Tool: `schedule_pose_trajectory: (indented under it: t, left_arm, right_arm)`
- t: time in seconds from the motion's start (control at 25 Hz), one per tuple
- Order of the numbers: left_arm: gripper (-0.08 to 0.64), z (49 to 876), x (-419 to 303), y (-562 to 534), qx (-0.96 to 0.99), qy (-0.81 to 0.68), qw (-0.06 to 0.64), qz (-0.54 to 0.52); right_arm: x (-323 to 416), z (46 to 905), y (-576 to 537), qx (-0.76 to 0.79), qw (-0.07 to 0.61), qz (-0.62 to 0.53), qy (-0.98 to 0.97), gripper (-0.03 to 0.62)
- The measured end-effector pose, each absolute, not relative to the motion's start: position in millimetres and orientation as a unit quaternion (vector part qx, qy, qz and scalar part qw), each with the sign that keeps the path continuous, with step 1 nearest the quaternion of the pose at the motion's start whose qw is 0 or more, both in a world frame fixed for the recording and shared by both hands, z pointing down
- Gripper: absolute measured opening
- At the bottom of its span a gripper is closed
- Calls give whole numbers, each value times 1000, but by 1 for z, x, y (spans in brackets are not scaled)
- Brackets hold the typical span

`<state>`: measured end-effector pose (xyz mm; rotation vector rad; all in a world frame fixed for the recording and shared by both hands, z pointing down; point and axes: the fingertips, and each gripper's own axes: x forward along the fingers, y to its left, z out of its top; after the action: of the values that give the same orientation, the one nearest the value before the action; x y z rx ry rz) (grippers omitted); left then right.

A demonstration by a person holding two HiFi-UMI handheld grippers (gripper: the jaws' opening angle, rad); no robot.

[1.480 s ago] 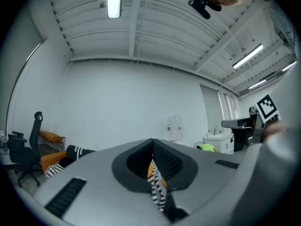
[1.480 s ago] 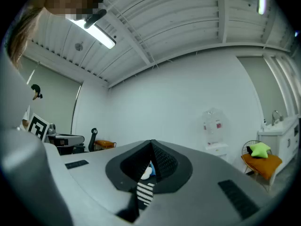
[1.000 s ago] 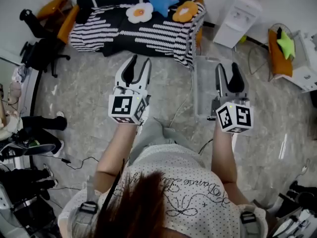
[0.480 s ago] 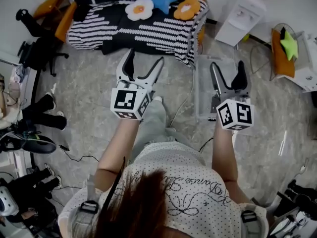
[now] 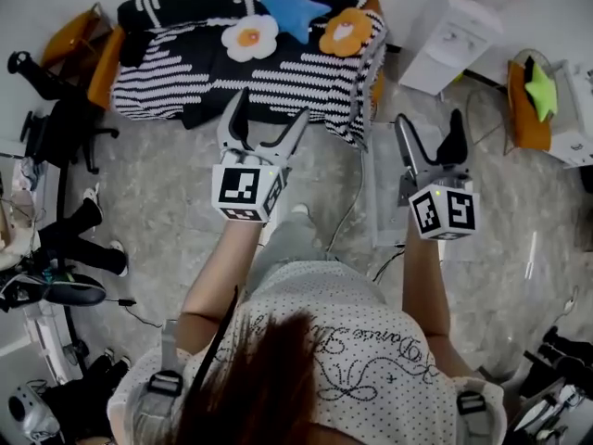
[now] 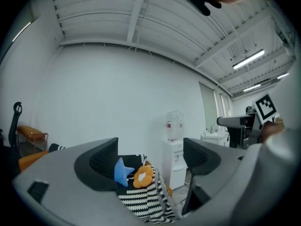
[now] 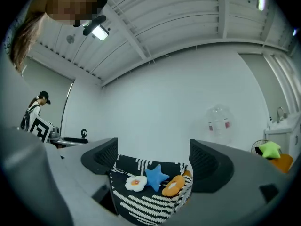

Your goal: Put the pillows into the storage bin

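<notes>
Three pillows lie on the black-and-white striped sofa [image 5: 250, 72]: a white flower [image 5: 250, 37], a blue star [image 5: 295, 9] and an orange one [image 5: 346, 31]. A clear storage bin [image 5: 382, 202] stands on the floor by the sofa's right end, under my right gripper. My left gripper [image 5: 271, 119] is held level just short of the sofa's front edge. My right gripper [image 5: 429, 133] hovers over the bin. Both have just been opening and stand open with nothing between the jaws. The right gripper view frames the flower [image 7: 135, 182], star [image 7: 155, 175] and orange pillow [image 7: 173, 185] between the jaws, still far off.
A white water dispenser [image 5: 454, 35] stands right of the sofa. A green star pillow [image 5: 540, 89] rests on an orange chair at the far right. A black office chair [image 5: 56, 109] and another person's legs [image 5: 88, 235] are at the left. Cables trail over the floor.
Both grippers' jaws have spread wide apart. The person has stepped toward the sofa, bringing both grippers closer to it; the right one now hangs over the bin.
</notes>
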<state>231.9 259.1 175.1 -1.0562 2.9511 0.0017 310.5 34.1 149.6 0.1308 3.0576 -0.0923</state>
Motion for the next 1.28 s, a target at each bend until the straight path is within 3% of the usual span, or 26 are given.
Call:
schedule_pose_trajectory:
  t: [0.64, 1.28]
  left_arm:
    - [426, 191, 70, 248, -351, 936, -19, 27]
    - [426, 184, -80, 161, -269, 963, -15, 21]
  right_arm:
    - [161, 161, 14, -4, 12, -14, 1000, 443]
    - [-30, 159, -87, 102, 23, -28, 994, 449]
